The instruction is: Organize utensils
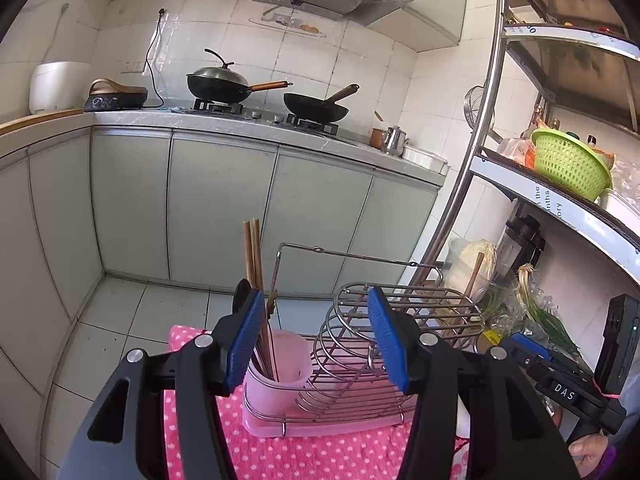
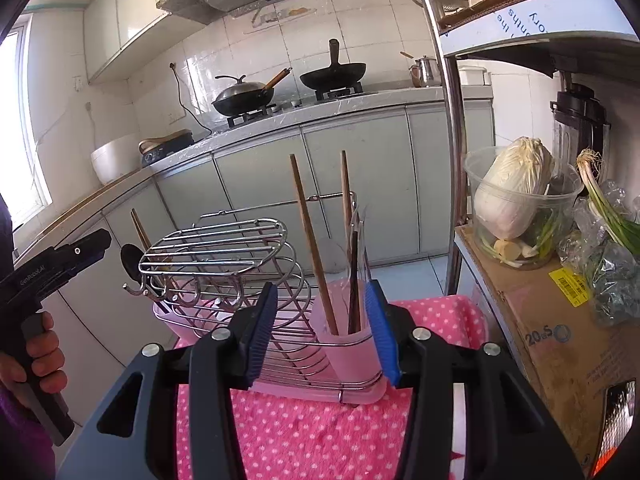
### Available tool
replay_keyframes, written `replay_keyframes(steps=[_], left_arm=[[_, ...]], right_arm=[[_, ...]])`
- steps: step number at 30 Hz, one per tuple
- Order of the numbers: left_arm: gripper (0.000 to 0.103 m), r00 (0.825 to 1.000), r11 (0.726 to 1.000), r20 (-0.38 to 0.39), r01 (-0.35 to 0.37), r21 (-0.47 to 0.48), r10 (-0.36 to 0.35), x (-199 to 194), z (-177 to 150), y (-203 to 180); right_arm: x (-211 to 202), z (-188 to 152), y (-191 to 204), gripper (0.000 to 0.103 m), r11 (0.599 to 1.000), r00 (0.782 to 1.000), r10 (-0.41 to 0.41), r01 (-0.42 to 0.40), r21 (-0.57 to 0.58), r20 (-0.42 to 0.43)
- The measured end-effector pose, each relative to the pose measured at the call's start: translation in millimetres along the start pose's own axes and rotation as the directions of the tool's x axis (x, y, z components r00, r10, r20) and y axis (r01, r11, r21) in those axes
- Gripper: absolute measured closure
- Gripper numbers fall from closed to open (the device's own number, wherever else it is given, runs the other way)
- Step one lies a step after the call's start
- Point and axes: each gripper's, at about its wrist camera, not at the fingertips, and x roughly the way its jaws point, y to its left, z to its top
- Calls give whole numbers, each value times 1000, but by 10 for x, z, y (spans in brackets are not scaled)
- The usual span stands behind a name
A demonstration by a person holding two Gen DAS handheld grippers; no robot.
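The left gripper [image 1: 316, 336] hovered near the wire rack [image 1: 360, 360], its jaws released and nothing between them. The right gripper [image 2: 326, 330] hovered at the other end of the same rack [image 2: 224, 264], jaws likewise released and empty.

The rack sat in a pink tray [image 1: 320, 426] on a pink dotted cloth [image 1: 320, 456] covering the table. A pink cup [image 1: 280, 364] stood at the left end of the rack in the left wrist view and held chopsticks [image 1: 254, 252] upright. A second pink cup [image 2: 344, 344] stood at the near right end in the right wrist view; it held two wooden chopsticks [image 2: 308, 240] tilted apart and darker utensils whose kind could not be told.

A hand [image 2: 36, 364] held the left gripper's handle. On the shelf to the right stood a cabbage [image 2: 516, 188] in a clear bowl [image 2: 560, 248].
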Motion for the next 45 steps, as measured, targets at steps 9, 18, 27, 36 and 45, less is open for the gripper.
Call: replay_keyframes(steps=[9,18,27,36,45], left_arm=[[50,1000,1000,-1,-14,8,14,-246,-188,-48],[50,999,999,-36,-35,24,36,-359,-600,-182],[50,996,998,-68,-49,39,51,-403,-927,-288],[50,996,998,-71,-47,47,50,-434,-1090,-325],[51,995,999,-95,-38,38,41,-406,-1204,-318]], right_arm=[[-140,-387,178,56,1000,1000,3,-3,-10,-19],[-277,-723,348,56,995,997,-74,73,-65,-4],[-343,-804,355,56,998,998,-60,60,-13,10],[-348,-901,391,56,997,998,-68,69,-19,10],[-340,-988,375,56,997,997,-72,72,-15,1]])
